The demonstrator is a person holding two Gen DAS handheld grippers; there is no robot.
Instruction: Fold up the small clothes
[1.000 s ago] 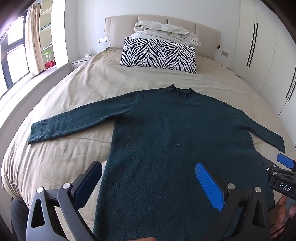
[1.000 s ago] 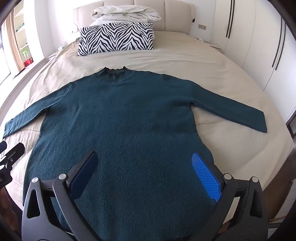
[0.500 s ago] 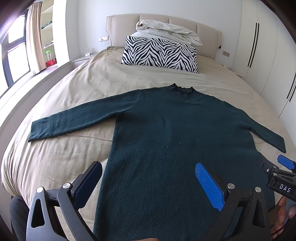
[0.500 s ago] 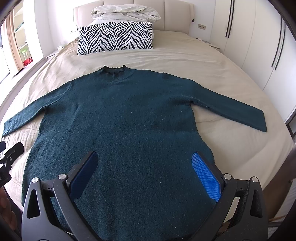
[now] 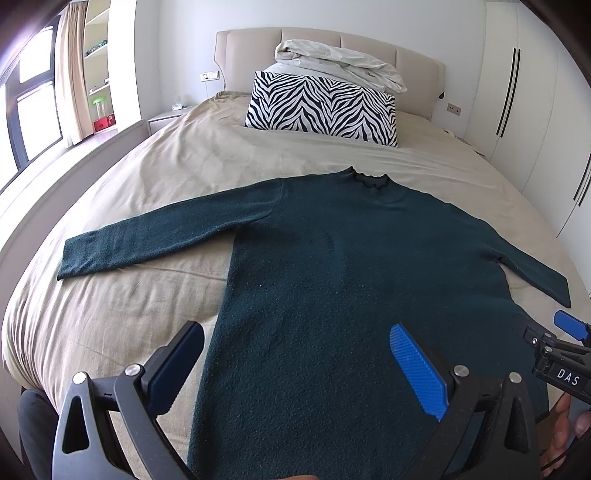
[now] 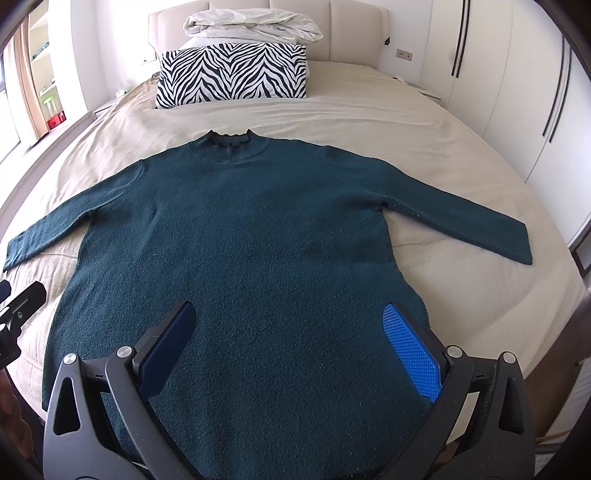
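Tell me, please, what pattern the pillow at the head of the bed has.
The pillow has black and white zebra stripes, clearest in the right wrist view.

My left camera looks from the near left over the bed; my right from the near right. Both face the far headboard, sharing the sweater.

right gripper | nearer sweater collar (slightly) | left view barely shifted
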